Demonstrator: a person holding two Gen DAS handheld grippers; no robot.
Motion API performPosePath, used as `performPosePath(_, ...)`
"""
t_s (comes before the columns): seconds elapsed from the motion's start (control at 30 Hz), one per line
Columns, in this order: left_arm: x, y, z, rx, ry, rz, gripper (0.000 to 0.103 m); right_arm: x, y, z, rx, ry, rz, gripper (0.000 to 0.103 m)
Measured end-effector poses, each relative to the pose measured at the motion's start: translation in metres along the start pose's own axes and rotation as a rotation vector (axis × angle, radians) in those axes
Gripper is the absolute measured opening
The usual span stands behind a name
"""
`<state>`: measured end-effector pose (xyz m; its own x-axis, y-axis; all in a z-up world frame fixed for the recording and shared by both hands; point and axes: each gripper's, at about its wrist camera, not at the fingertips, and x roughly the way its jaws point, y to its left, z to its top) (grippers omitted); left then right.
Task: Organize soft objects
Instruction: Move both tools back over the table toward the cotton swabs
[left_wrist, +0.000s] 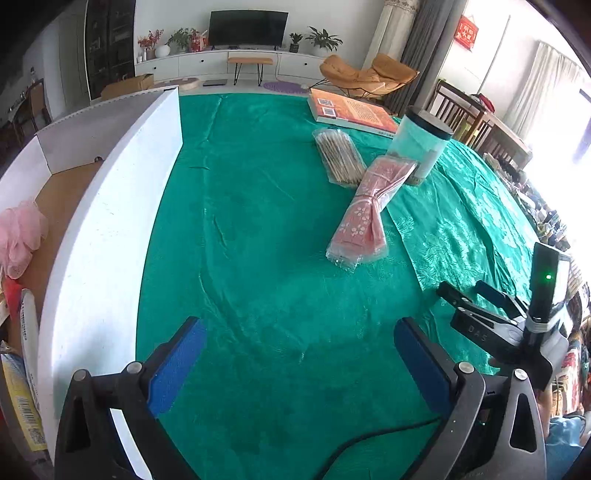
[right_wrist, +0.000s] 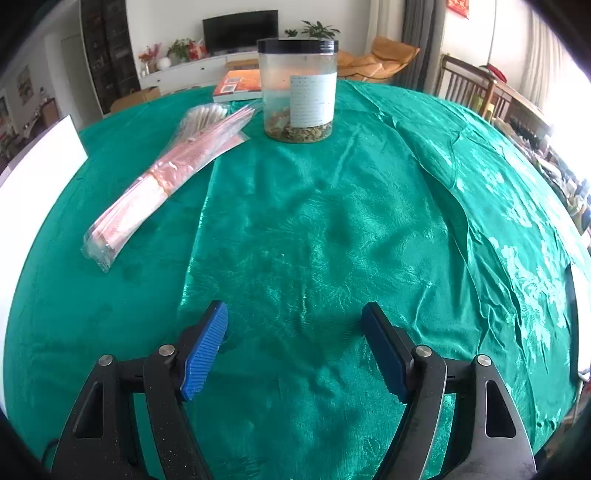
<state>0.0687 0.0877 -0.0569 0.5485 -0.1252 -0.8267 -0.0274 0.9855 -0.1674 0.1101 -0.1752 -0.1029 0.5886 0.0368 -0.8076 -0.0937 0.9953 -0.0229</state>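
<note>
My left gripper (left_wrist: 299, 325) stands wide open over the green tablecloth (left_wrist: 258, 258), nothing between its blue pads. Beside it on the left a white cardboard box (left_wrist: 107, 206) holds a pink mesh bath puff (left_wrist: 20, 236). Farther off lie a pink flowered cloth in a clear wrapper (left_wrist: 364, 212) and a clear pack of cotton swabs (left_wrist: 340, 157). My right gripper (right_wrist: 295, 312) is open too and empty, low over the cloth. The wrapped pink cloth (right_wrist: 162, 184) lies to its far left, the swab pack (right_wrist: 201, 118) behind it.
A clear jar with a black lid (right_wrist: 299, 92) stands at the far middle, an orange book (right_wrist: 240, 85) behind it. The other gripper's body (left_wrist: 517, 325) shows at the left wrist view's right edge. Packets (left_wrist: 20, 387) fill the box's near end. Chairs ring the table's far side.
</note>
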Motion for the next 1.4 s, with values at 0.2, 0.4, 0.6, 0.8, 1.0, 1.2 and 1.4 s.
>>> performPosePath(0.2, 0.059, 0.023, 0.006, -0.015, 0.016, 0.148, 0.101, -0.006, -0.007, 0.0, 0.014, -0.033, -0.003, 0.079)
performPosePath(0.4, 0.076, 0.035, 0.013, -0.004, -0.016, 0.193, 0.101, 0.001, 0.005, -0.002, 0.019, -0.034, -0.005, 0.08)
performPosePath(0.6, 0.08, 0.038, 0.015, -0.014, -0.058, 0.201, 0.103, 0.004, 0.004, -0.003, 0.02, -0.032, -0.001, 0.082)
performPosePath(0.8, 0.081, 0.037, 0.016, -0.018, -0.058, 0.207, 0.103, 0.004, 0.004, -0.004, 0.022, -0.033, 0.001, 0.083)
performPosePath(1.0, 0.08, 0.039, 0.014, -0.021, -0.058, 0.205, 0.103, 0.007, 0.006, 0.003, 0.017, -0.005, 0.027, 0.086)
performPosePath(1.2, 0.08, 0.039, 0.014, -0.021, -0.058, 0.205, 0.103, 0.003, 0.057, 0.06, 0.008, -0.019, 0.273, 0.085)
performPosePath(1.4, 0.08, 0.039, 0.014, -0.021, -0.058, 0.206, 0.103, 0.06, 0.104, 0.095, -0.041, 0.139, 0.313, 0.045)
